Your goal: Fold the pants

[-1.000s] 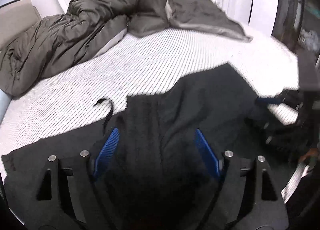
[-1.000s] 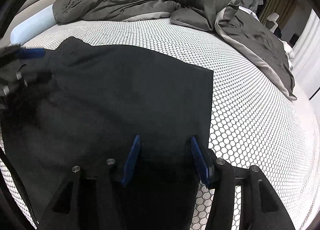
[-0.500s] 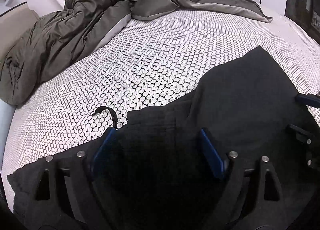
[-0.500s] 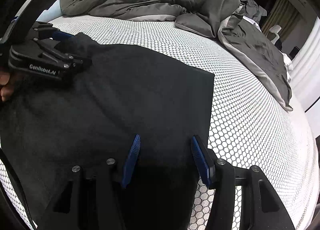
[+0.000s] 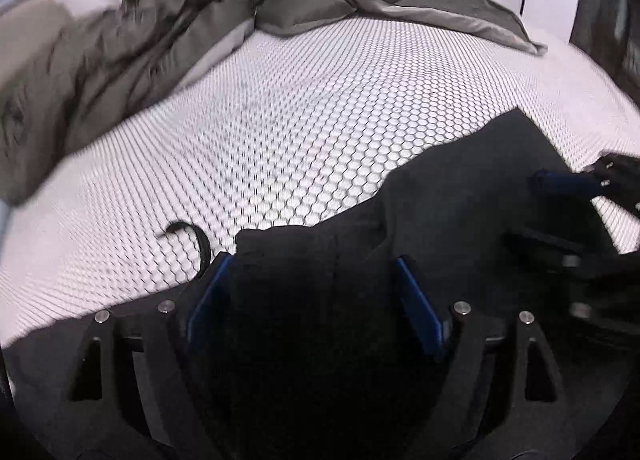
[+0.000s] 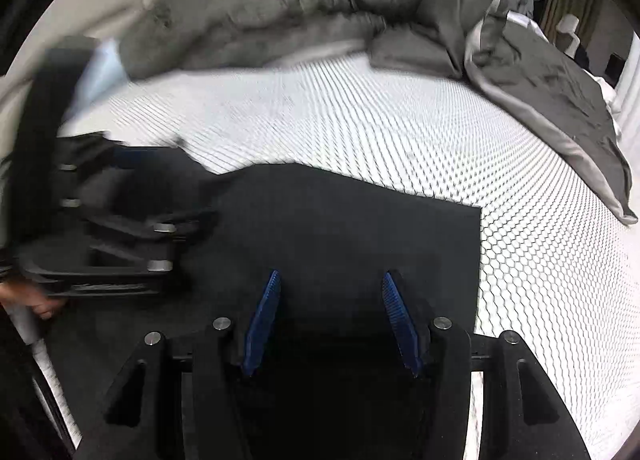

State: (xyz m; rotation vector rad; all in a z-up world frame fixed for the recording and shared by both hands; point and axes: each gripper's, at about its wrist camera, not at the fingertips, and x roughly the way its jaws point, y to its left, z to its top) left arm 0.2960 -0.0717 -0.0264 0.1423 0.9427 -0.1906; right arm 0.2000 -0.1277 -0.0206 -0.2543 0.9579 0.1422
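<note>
Lying soft and floppy, the pants (image 6: 340, 219) should bend easily. Both the left gripper (image 5: 312, 300) and the right gripper (image 6: 332, 320) are spread wide, holding nothing. Grab the cloth edge just ahead of each.

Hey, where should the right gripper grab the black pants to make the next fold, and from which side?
Probably the straight hem edge of the black pants, near its far corner. That edge lies flat and exposed against the honeycomb-patterned sheet, so the open right gripper could come in low from the pants' right side and slide one finger under.
</note>
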